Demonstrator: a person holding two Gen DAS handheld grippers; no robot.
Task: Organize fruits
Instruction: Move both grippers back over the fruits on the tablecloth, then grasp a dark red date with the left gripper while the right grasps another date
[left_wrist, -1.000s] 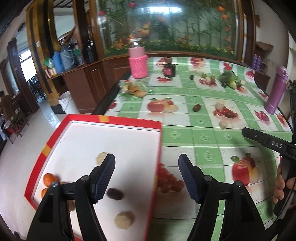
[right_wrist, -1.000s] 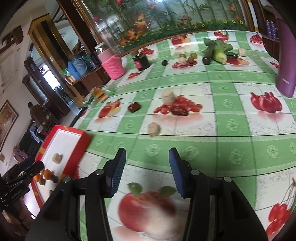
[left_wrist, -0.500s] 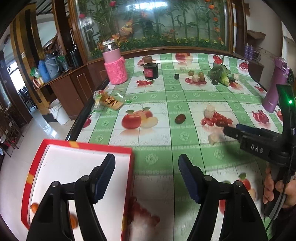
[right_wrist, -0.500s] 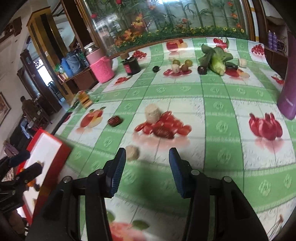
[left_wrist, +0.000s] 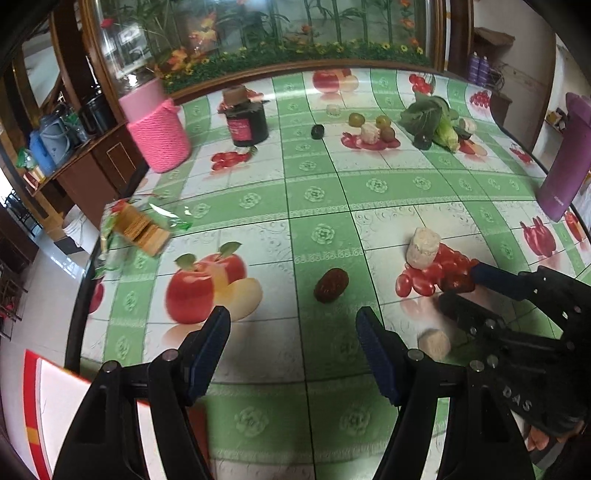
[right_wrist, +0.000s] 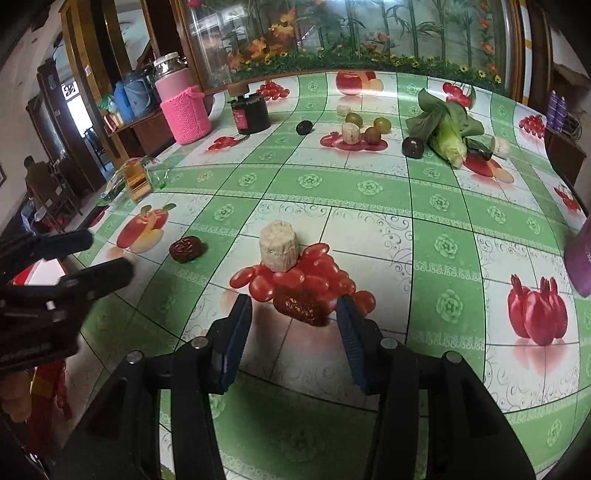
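**Both grippers spread above the fruit-print table, dates lying loose**

Left wrist view: the left gripper (left_wrist: 293, 347) hovers with its blue-padded fingers (left_wrist: 207, 350) spread apart and nothing between them. Just beyond the gap lies a wrinkled dark red date (left_wrist: 331, 285) on the table (left_wrist: 317, 192), which is covered by a glossy green-and-white checked cloth printed with fruit. To the right of that date stands a pale beige cylindrical chunk (left_wrist: 423, 247) touching a printed cluster of red tomatoes, and a smaller round beige piece (left_wrist: 434, 343) lies nearer the camera than that date, off to the right. The right gripper (left_wrist: 458, 291) reaches in from the right, its black body stamped "DAS". To the left of the date and nearer the camera, a corner of the red-rimmed white tray (left_wrist: 33, 391) shows. Far beyond the date stand a jar in a pink knitted sleeve (left_wrist: 159, 136) and a dark jar with a pink label (left_wrist: 246, 123), whose writing is too small to read; a purple flask (left_wrist: 565, 158) stands far right.

Right wrist view: the right gripper (right_wrist: 293, 328) holds its fingers (right_wrist: 234, 339) wide apart, grasping nothing. A second dark red date (right_wrist: 301, 307) lies on the printed tomatoes just ahead of the tips, between them. The beige chunk (right_wrist: 277, 246) stands just behind it; the first date (right_wrist: 185, 249) lies to its left, near the left gripper (right_wrist: 99, 258). Far behind, a leafy green vegetable (right_wrist: 447, 125) lies with small round green and dark fruits (right_wrist: 369, 127) to its left.
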